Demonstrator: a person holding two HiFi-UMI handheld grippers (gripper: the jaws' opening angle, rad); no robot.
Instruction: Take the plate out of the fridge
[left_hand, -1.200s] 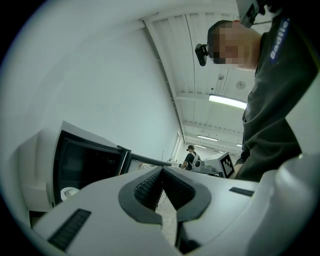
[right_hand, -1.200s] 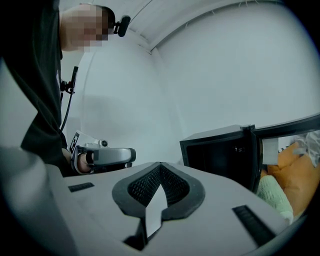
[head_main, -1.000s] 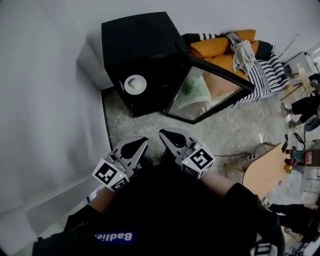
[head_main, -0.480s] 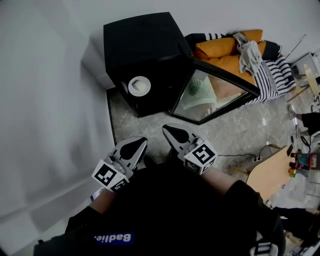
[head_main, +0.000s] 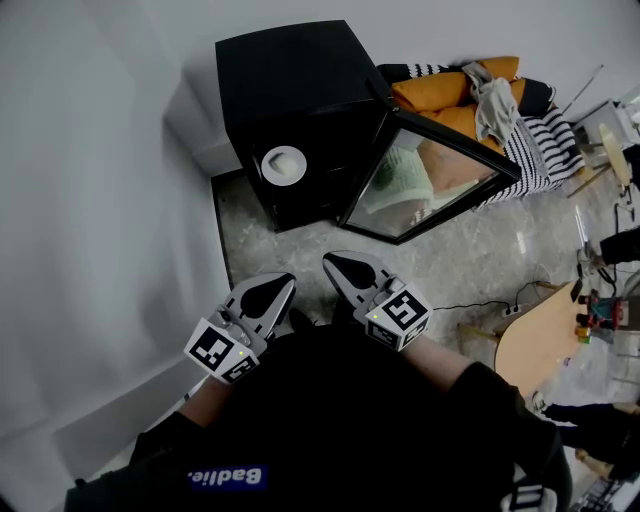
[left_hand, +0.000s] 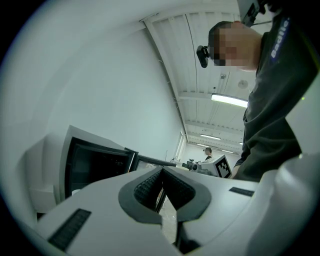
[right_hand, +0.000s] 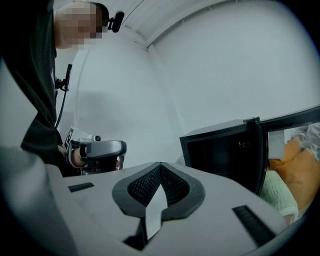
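Round white plate (head_main: 284, 164) in black fridge (head_main: 290, 80) (door (head_main: 430, 180) open); left gripper (head_main: 274, 287) & right gripper (head_main: 339, 267) clenched, empty.

Fridge (head_main: 290, 85) interior dark — plate (head_main: 284, 164) contents unclear; wooden table (head_main: 530, 345) cut by right edge

A small black fridge (head_main: 290, 75) stands on the floor at 12 o'clock, its glass door (head_main: 430, 175) swung open toward 2 o'clock. A round white plate (head_main: 284, 164) lies flat inside.
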